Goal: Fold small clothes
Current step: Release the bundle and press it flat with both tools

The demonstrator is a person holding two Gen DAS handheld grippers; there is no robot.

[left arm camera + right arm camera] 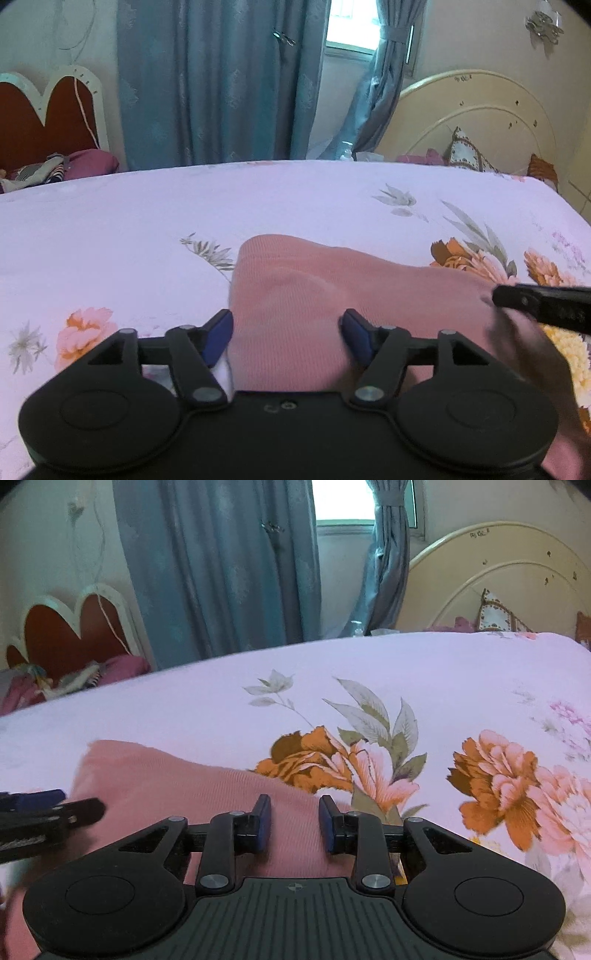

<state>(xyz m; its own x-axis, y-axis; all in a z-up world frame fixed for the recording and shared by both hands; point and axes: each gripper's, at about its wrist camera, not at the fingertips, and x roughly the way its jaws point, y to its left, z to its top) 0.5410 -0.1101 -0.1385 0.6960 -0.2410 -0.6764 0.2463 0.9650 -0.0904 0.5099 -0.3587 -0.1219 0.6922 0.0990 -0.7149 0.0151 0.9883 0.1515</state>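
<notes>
Working low over the pink garment (314, 295) on the floral bedsheet (129, 221), we have the left gripper (286, 334) spread wide and the right gripper (294, 823) narrower, neither holding cloth (both near its near edge); we should pinch matching corners evenly before lifting

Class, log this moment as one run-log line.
task: fold small clothes | left claw: open over pink garment | right claw: open over it | garment: flat on floral bedsheet

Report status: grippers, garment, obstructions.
Left gripper open over pink garment. Right gripper open at its right side. Garment on floral bedsheet. No obstructions seen.
</notes>
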